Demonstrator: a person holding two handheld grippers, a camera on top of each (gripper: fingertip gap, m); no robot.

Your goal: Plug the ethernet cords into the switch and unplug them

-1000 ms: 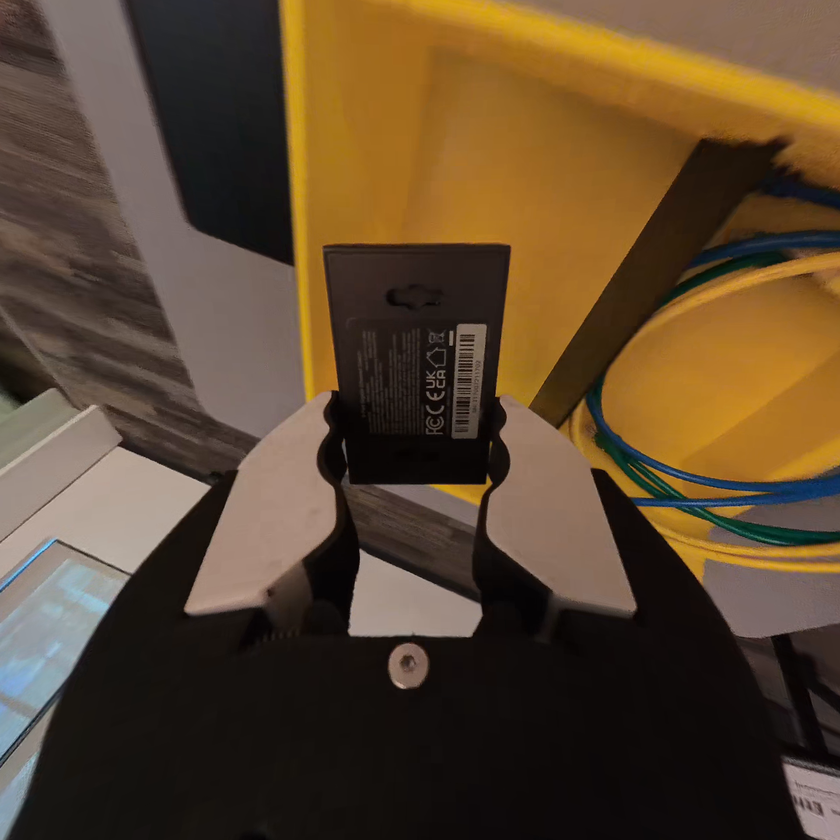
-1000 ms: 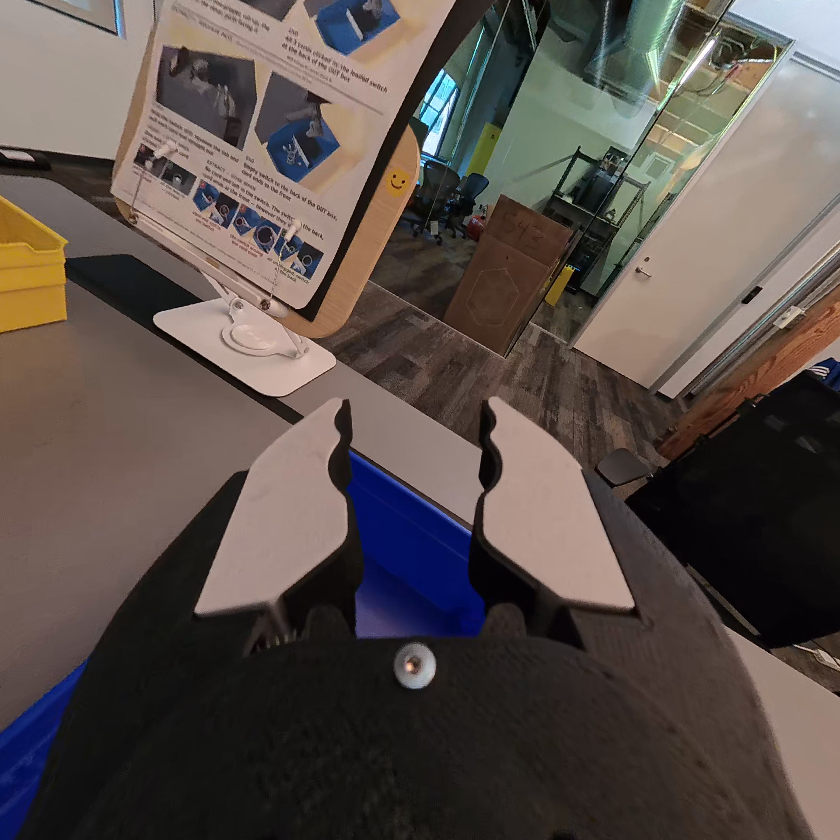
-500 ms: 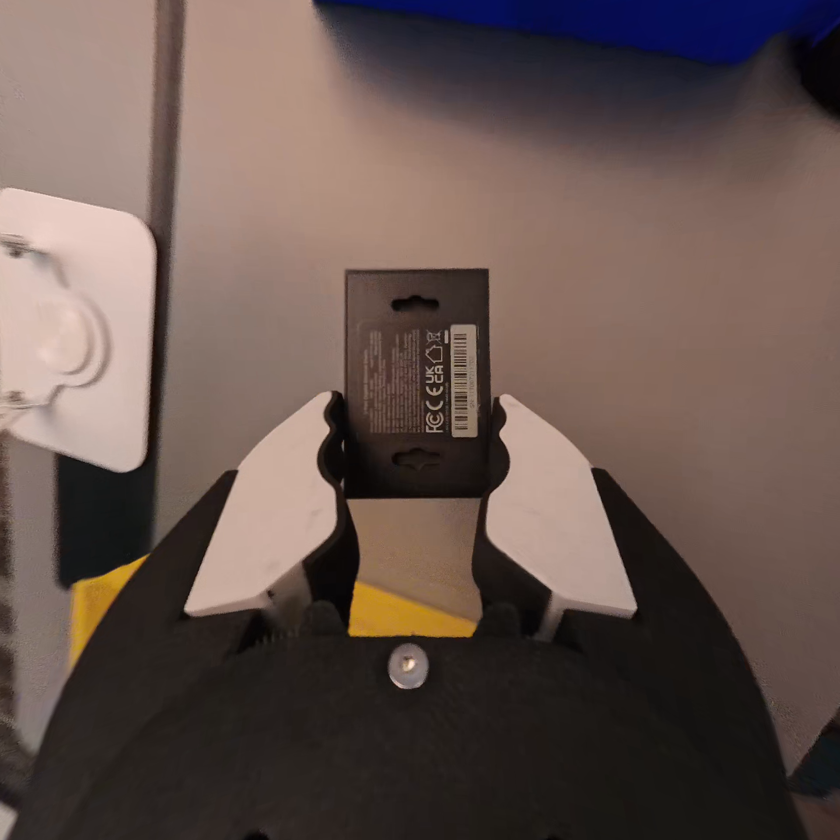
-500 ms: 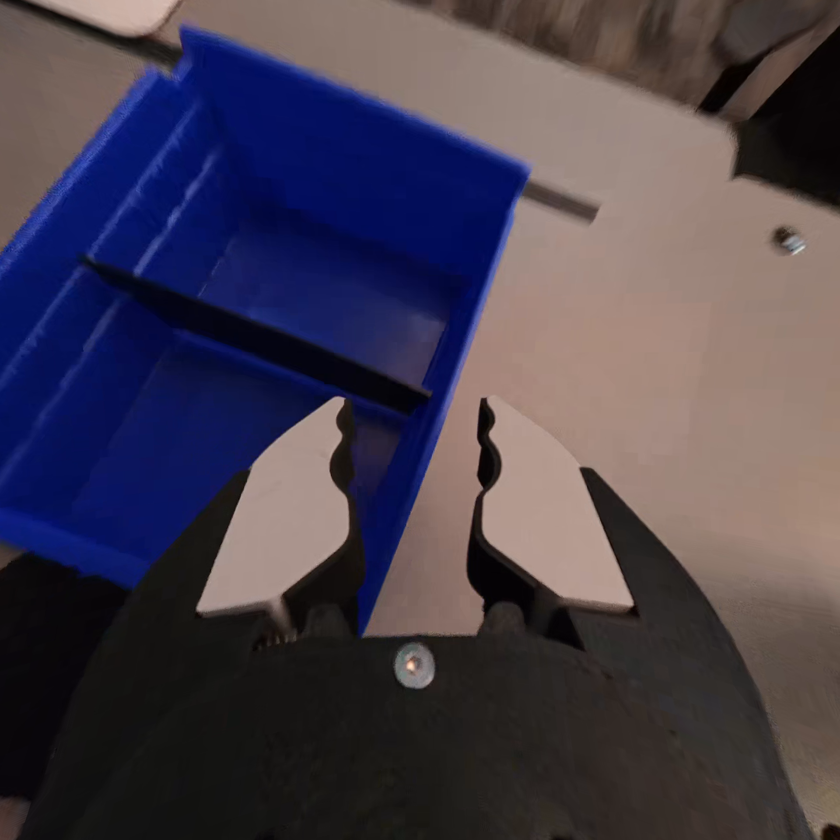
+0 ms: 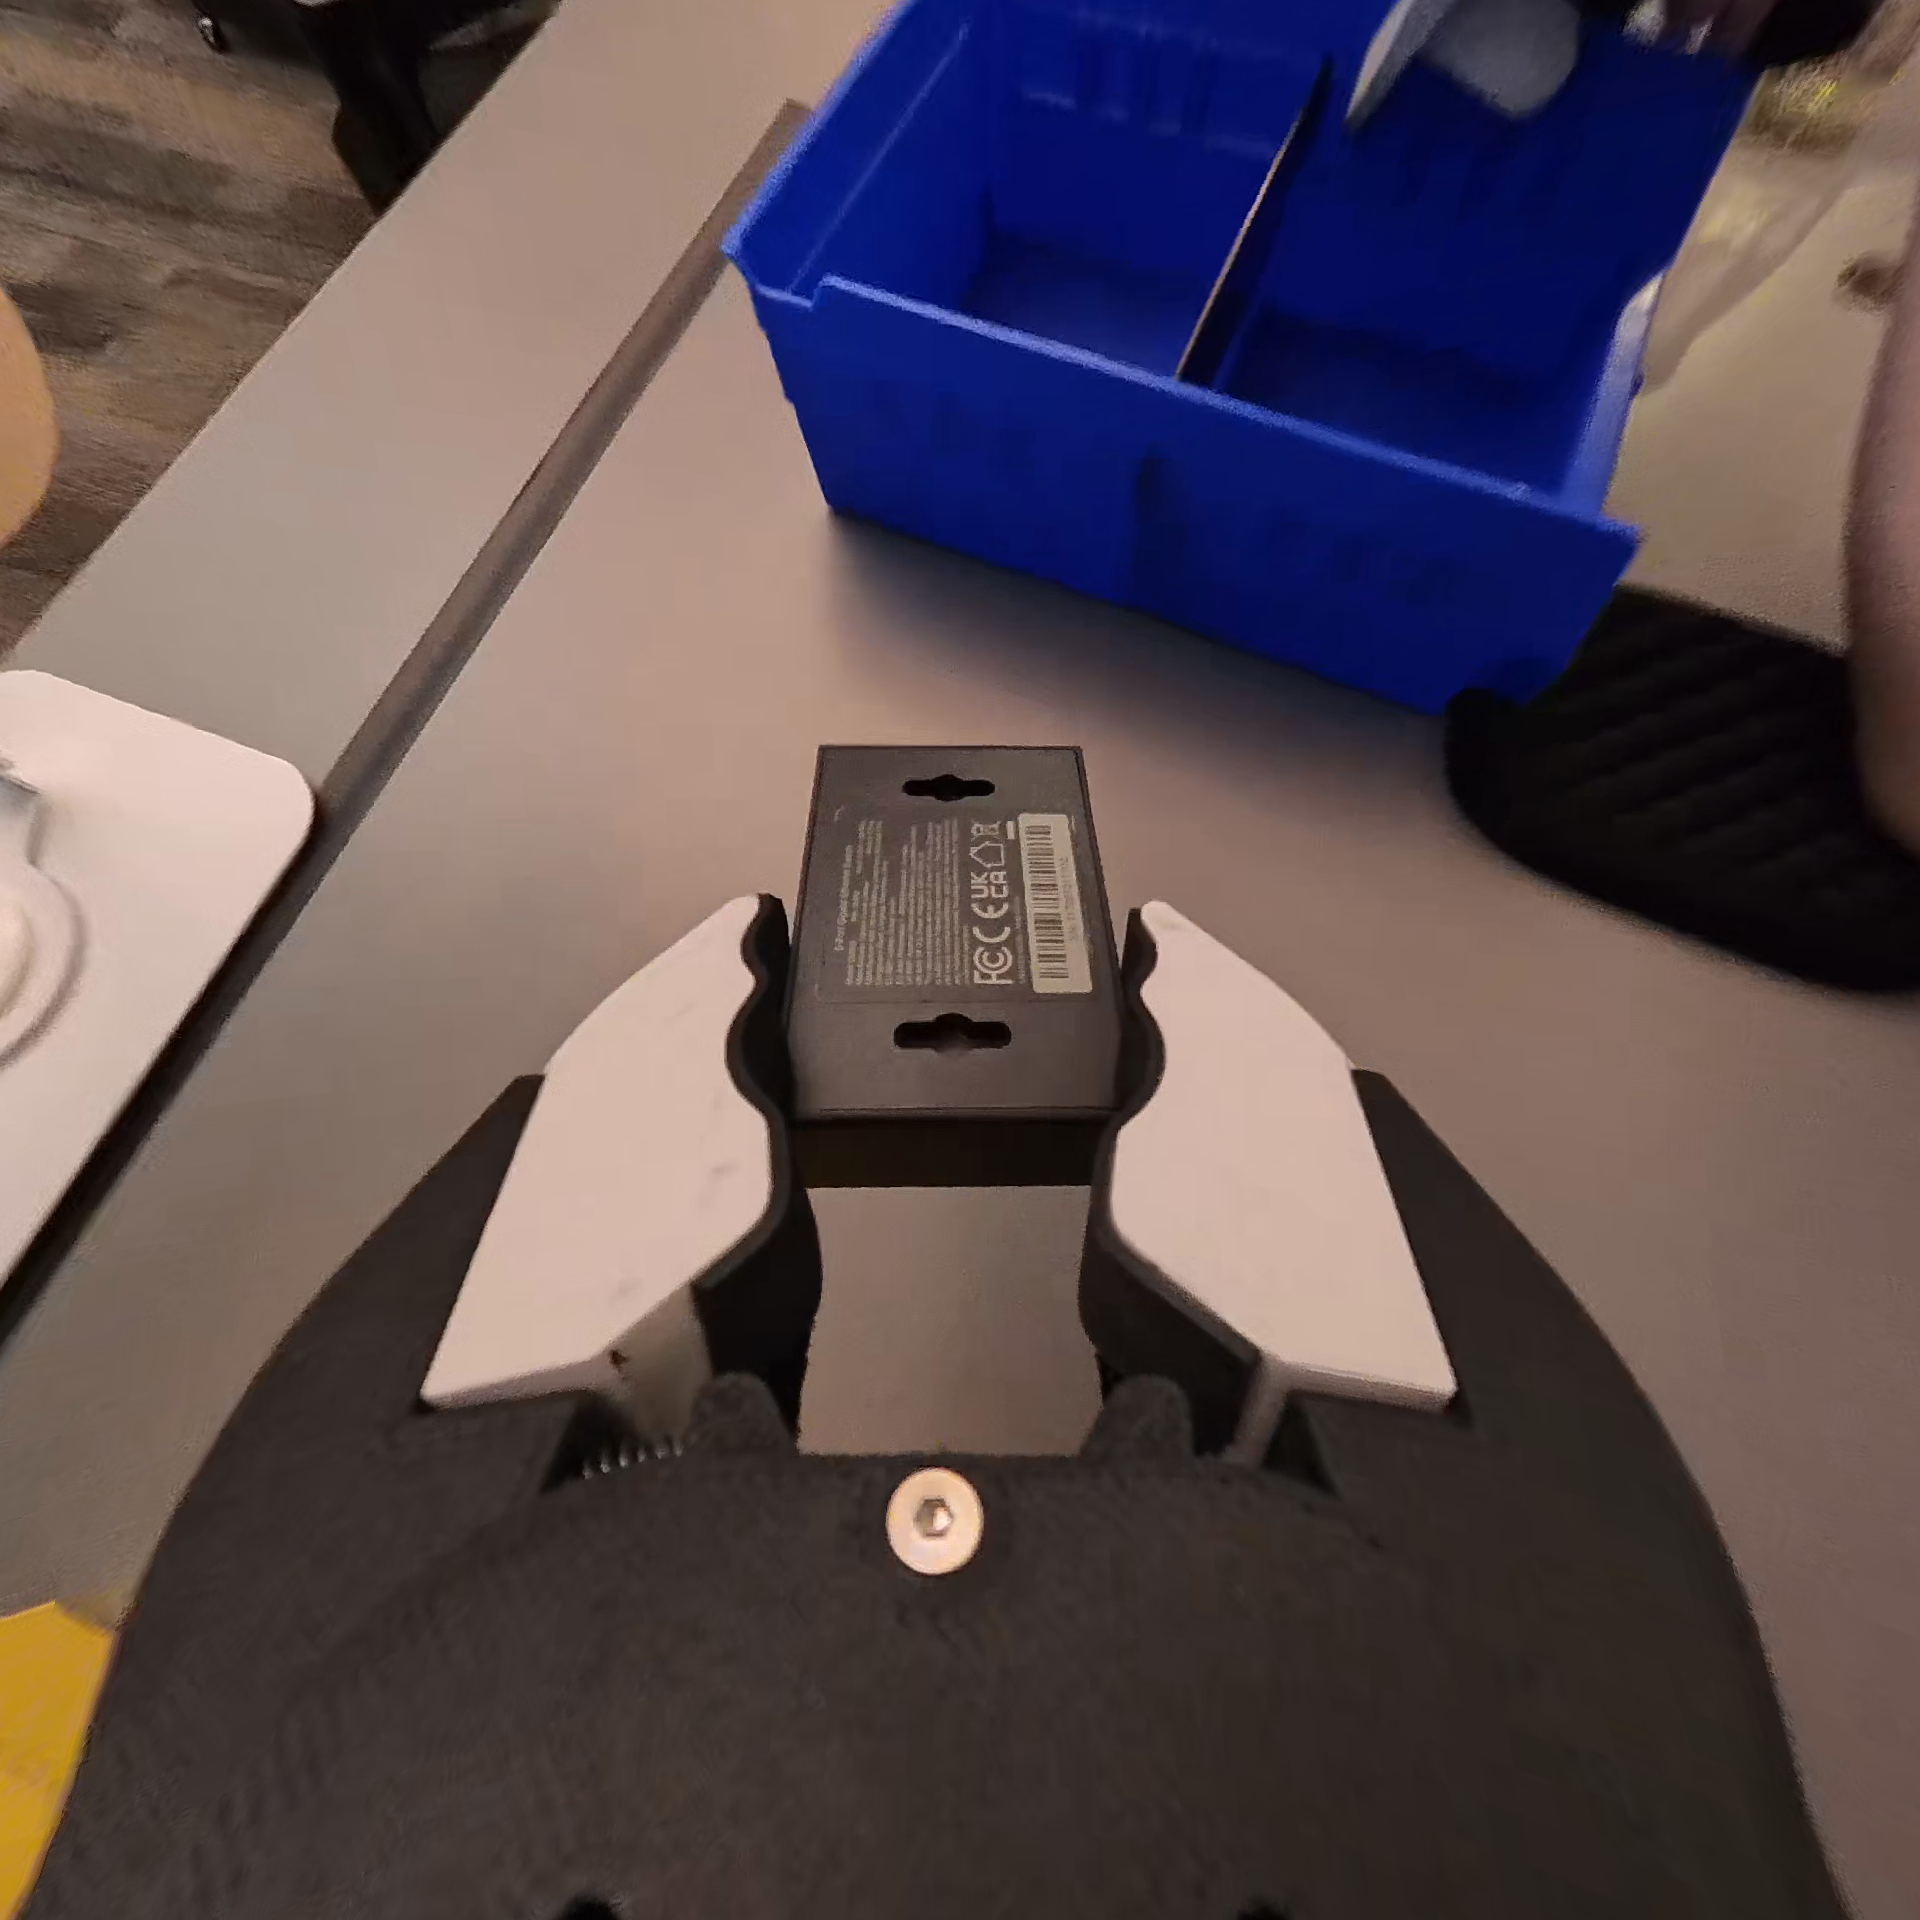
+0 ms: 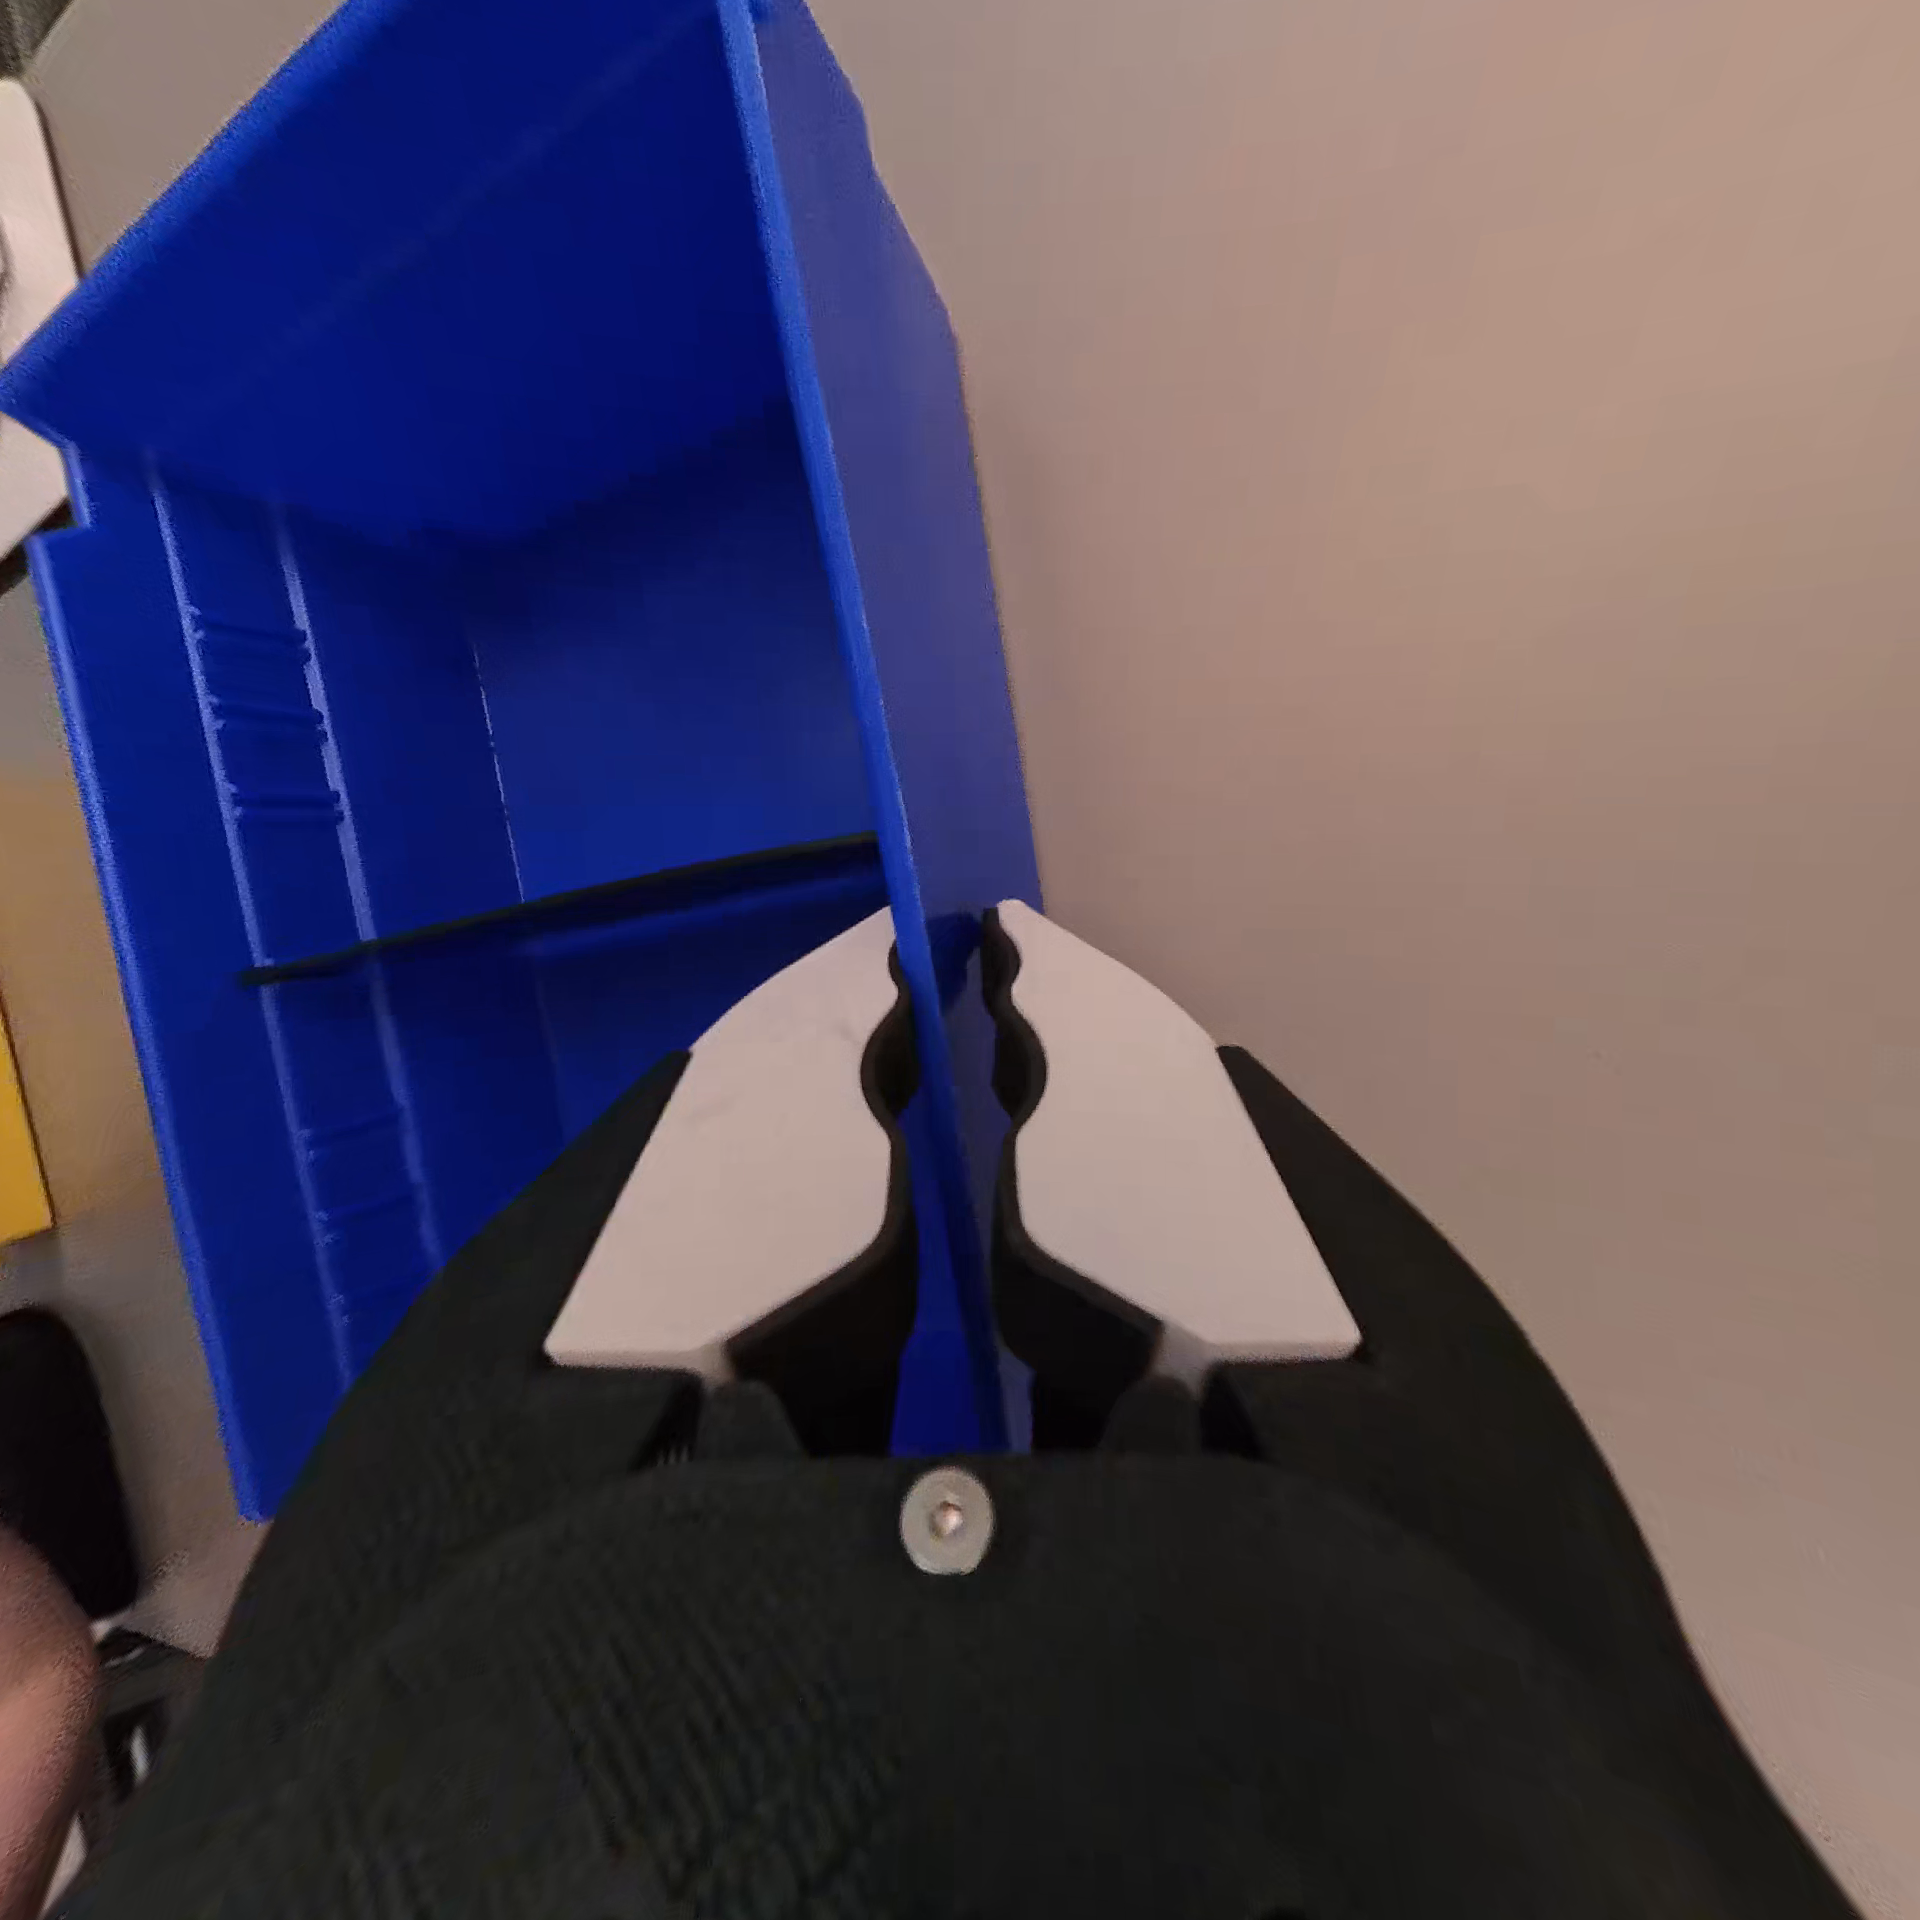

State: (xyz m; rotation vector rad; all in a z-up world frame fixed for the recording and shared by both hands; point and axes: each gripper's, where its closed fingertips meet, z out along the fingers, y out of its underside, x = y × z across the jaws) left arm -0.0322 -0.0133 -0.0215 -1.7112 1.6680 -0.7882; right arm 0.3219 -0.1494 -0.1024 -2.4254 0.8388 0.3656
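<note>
While no cord shows in either view, the left gripper clamps the switch, underside up, above the table. Right view: right gripper nearly closed astride the blue bin wall; contact unclear. Plugging apparently not begun.

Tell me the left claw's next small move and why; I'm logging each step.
Probably carry the flat black rectangular switch, clamped label-side up in the left claw, forward toward the blue plastic divided bin and lower it in. The switch hangs above the grey table, short of the bin, while the right claw straddles the bin's side wall, apparently steadying it.
</note>
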